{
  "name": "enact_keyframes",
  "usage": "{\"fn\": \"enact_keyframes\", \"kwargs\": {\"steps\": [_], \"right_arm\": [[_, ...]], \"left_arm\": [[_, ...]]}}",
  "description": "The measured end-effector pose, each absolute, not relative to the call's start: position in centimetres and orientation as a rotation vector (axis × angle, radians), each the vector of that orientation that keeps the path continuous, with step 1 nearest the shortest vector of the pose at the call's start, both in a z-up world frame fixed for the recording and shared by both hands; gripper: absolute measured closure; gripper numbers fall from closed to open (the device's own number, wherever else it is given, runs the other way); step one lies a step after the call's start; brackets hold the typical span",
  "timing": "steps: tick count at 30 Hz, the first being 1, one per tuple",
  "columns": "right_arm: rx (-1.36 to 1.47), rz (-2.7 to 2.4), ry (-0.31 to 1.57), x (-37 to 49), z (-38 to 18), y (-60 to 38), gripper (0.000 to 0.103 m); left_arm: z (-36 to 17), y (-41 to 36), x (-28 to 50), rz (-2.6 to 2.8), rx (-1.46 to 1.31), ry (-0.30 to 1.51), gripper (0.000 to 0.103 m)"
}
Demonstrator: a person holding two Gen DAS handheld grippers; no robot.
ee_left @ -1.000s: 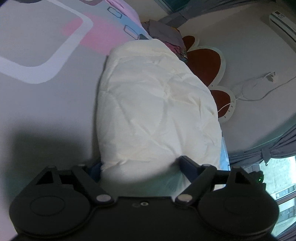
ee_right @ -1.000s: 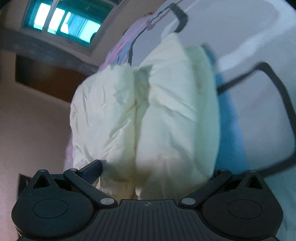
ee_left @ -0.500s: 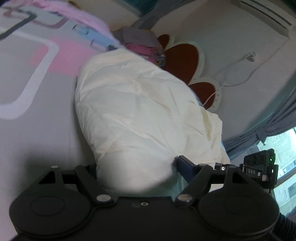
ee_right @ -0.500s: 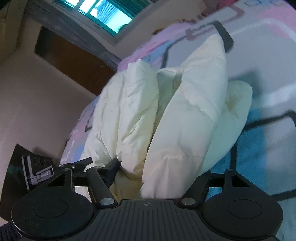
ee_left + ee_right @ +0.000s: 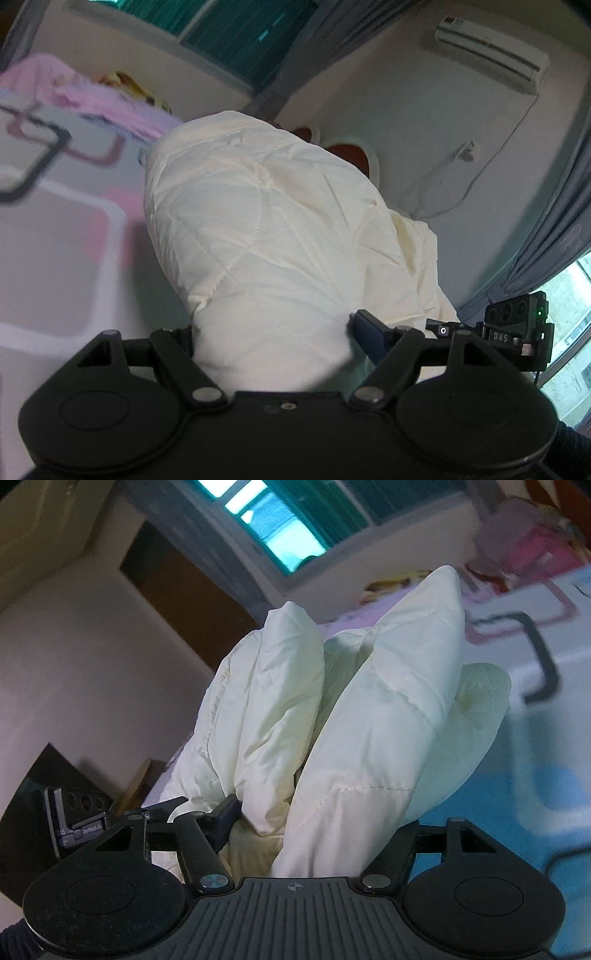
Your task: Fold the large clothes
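Note:
A thick cream quilted padded garment [image 5: 280, 229], folded into several layers, is held up off the bed. My left gripper [image 5: 273, 332] is shut on one end of the bundle, the fabric bulging out between its jaws. My right gripper [image 5: 317, 819] is shut on the other end, where the folded layers [image 5: 369, 720] stand up like fat pillows. Each view shows the other gripper beside the bundle: the right one in the left wrist view [image 5: 517, 332], the left one in the right wrist view [image 5: 81, 823]. The fingertips are mostly buried in fabric.
The bed sheet [image 5: 55, 240] with pink, grey and blue shapes lies below and shows in the right wrist view too [image 5: 535, 757]. A pile of pink clothes [image 5: 92, 99] lies at the bed's far end. A wall with an air conditioner [image 5: 487, 55], curtains [image 5: 554, 240] and a window [image 5: 280, 535] surround the bed.
Both grippers have lifted and tilted the folded bundle up off the bed. The views now take in more wall and window, less sheet. Both stay shut on the garment.

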State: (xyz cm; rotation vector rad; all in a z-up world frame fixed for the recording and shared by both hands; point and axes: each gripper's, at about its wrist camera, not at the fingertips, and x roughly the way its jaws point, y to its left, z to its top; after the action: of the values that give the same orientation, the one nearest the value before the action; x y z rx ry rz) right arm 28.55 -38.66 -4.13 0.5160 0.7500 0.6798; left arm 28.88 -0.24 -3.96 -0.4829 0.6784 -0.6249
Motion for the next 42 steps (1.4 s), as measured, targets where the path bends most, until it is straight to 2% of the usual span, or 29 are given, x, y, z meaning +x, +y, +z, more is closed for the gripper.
{"fn": "enact_keyframes", "kwargs": {"steps": [8, 15, 20, 27, 31, 33, 34, 35, 36, 38, 40, 41, 42], "right_arm": [[0.509, 0.689, 0.732, 30.5, -4.5, -25.3, 0.037], [0.539, 0.711, 0.777, 32.5, -7.8, -14.9, 0.037], [0.528, 0.730, 0.841, 34.5, -11.3, -9.5, 0.037], [0.639, 0.664, 0.990, 36.6, -20.8, -6.7, 0.037], [0.661, 0.636, 0.993, 37.0, -21.8, -6.8, 0.037], [0.657, 0.628, 1.006, 37.1, -21.6, -6.5, 0.036], [0.640, 0.614, 1.014, 37.0, -20.8, -6.2, 0.029], [0.611, 0.591, 1.007, 36.7, -20.0, -6.5, 0.025], [0.592, 0.577, 0.993, 36.1, -19.3, -7.0, 0.024], [0.566, 0.540, 0.966, 35.4, -17.2, -9.1, 0.024], [0.534, 0.467, 0.907, 34.6, -15.0, -10.4, 0.024], [0.531, 0.446, 0.867, 34.7, -13.8, -10.7, 0.032], [0.521, 0.443, 0.845, 34.9, -12.9, -10.6, 0.045]], "left_arm": [[-3.1, 10.4, 29.5, -0.607, -0.486, 0.663, 0.026], [-3.8, 19.5, 29.9, -0.562, -0.500, 0.697, 0.026], [-6.7, 23.7, 30.1, -0.516, -0.549, 0.750, 0.025], [-13.9, 27.2, 29.5, -0.446, -0.636, 0.866, 0.026], [-14.6, 26.7, 29.9, -0.441, -0.644, 0.870, 0.024], [-14.3, 26.5, 30.4, -0.432, -0.629, 0.888, 0.017], [-14.0, 26.5, 30.8, -0.425, -0.613, 0.904, 0.013], [-13.2, 26.9, 31.6, -0.400, -0.577, 0.914, 0.003], [-12.2, 27.3, 31.4, -0.365, -0.528, 0.908, 0.000], [-10.6, 28.5, 30.8, -0.345, -0.467, 0.867, 0.005], [-8.9, 30.4, 30.1, -0.299, -0.458, 0.807, 0.017], [-8.2, 31.4, 30.0, -0.276, -0.471, 0.776, 0.023], [-7.5, 32.1, 30.3, -0.260, -0.487, 0.741, 0.029]]}}
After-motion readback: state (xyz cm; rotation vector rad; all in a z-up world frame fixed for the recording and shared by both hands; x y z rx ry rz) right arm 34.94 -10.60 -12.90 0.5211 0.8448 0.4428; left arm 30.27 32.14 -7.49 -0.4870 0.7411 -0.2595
